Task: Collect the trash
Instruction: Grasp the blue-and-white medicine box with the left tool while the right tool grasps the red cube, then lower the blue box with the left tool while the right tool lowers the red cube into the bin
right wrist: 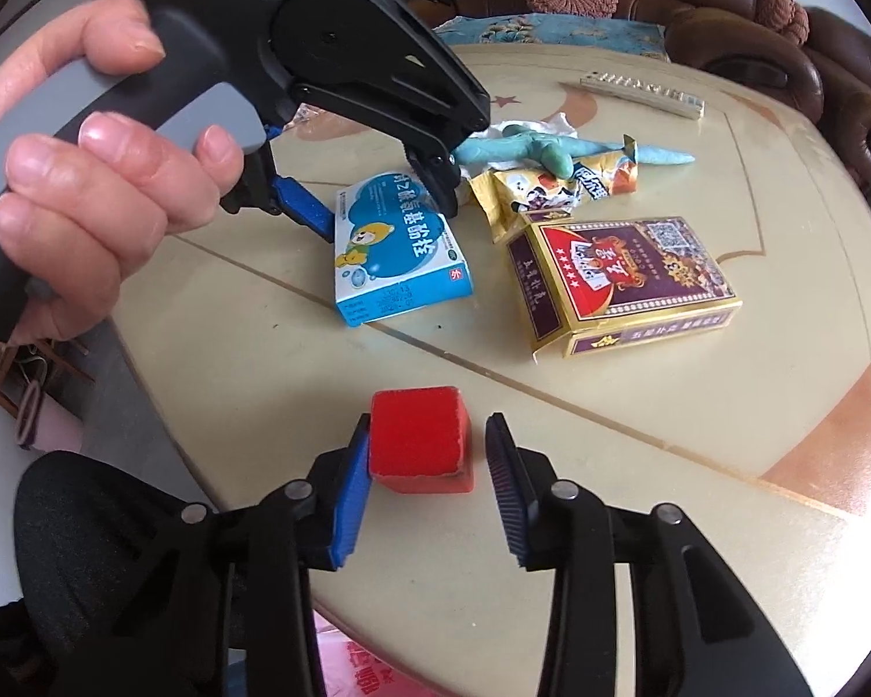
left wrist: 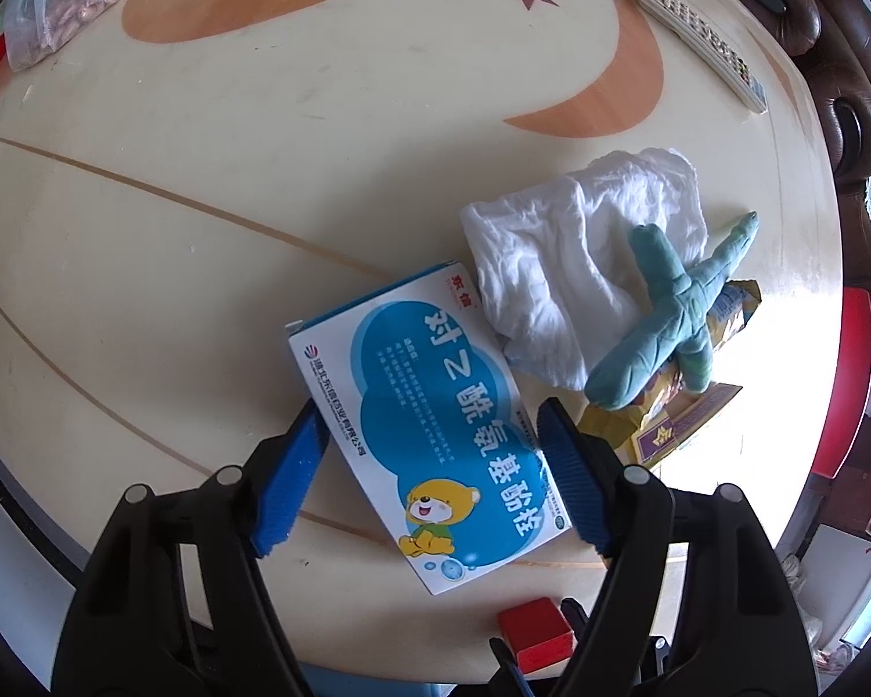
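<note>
A blue and white medicine box with a cartoon bear lies flat on the table; it also shows in the right wrist view. My left gripper is open, its jaws on either side of the box's near end. A red cube sits near the table's front edge; it shows low in the left wrist view. My right gripper is open around the cube, with its left pad at the cube's side. A crumpled white tissue, a gold snack wrapper and a gold and purple carton lie nearby.
A teal plush toy lies across the tissue and wrapper. A remote control lies at the table's far side, a bag of nuts at the far left. A brown sofa stands behind the cream table. A pink bag hangs below the table edge.
</note>
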A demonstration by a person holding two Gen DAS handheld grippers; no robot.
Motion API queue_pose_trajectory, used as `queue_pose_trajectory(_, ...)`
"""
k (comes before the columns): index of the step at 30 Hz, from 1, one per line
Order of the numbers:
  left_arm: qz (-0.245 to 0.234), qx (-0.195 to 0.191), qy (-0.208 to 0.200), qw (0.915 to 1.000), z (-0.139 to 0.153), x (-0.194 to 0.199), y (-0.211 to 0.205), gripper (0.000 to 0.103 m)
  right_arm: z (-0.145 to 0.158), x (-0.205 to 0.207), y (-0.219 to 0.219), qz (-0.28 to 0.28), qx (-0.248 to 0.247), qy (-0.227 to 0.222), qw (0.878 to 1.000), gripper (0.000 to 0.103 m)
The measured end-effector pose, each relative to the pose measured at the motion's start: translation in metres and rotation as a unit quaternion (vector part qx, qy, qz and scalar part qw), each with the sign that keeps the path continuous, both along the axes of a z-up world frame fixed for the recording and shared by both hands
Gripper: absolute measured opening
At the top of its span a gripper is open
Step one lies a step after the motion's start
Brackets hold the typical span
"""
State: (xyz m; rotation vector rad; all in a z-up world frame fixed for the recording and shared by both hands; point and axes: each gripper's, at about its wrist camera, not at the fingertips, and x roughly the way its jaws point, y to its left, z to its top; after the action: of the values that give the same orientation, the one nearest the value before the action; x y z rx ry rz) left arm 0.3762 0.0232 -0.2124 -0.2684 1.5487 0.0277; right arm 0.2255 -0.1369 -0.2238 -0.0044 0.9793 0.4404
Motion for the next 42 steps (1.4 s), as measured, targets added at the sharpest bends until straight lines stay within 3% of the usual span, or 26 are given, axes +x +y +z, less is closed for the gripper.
queue_pose_trajectory(15,-0.052,0.019,-0.012,0.9984,-0.006,-0.009,-0.017,0.070,0.004,-0.006,0.001,-0.012,-0.004,-0.009,1.000,0.031)
queue_pose_trajectory(24,-0.077,-0.006,-0.031,0.9965,-0.009,-0.028,-0.009,0.068,0.007,-0.009,0.002,-0.019,-0.008,-0.016,1.000,0.030)
queue_pose_trajectory(35,-0.126,0.017,-0.080,0.9886,0.008,-0.053,-0.023,0.068,0.024,-0.014,0.001,-0.027,-0.016,-0.030,0.999,0.030)
queue_pose_trajectory(42,-0.145,0.012,-0.103,0.9839,0.027,-0.076,-0.026,0.067,0.044,-0.026,-0.003,-0.040,-0.029,-0.041,0.998,0.030)
